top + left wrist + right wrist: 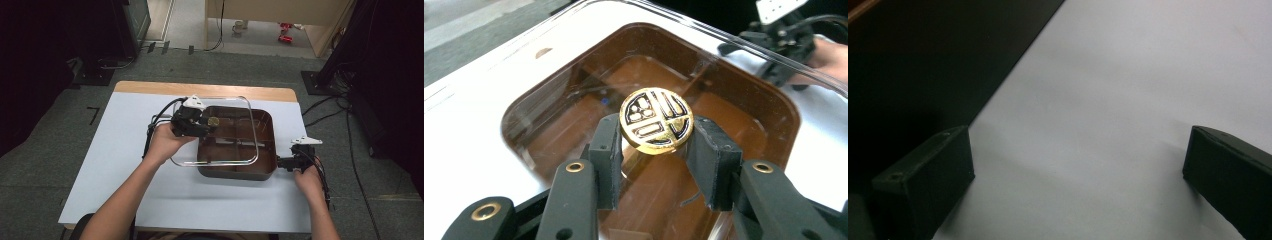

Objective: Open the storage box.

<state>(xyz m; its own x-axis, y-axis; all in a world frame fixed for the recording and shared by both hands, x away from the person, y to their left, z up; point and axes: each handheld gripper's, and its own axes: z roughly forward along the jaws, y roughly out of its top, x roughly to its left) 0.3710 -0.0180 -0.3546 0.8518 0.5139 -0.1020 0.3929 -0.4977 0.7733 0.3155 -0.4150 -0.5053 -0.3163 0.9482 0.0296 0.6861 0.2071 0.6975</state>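
Lid lifted off the brown tray, not yet set down

High view: the left gripper holds a clear lid by its gold knob, tilted and shifted left over the brown tray on the white table; the right gripper rests at the tray's near right corner, so by the look of it the lid is off and a resting place is what remains. Left gripper view: the jaws are closed on the knob, pads pressing both its sides; its face bears a black-and-gold emblem, perhaps a stylised character, not readable as words; tray dividers show through the lid. Right gripper view: the jaws stand wide apart with nothing between them, bare table beneath, the tray's dark wall to the left; no writing.
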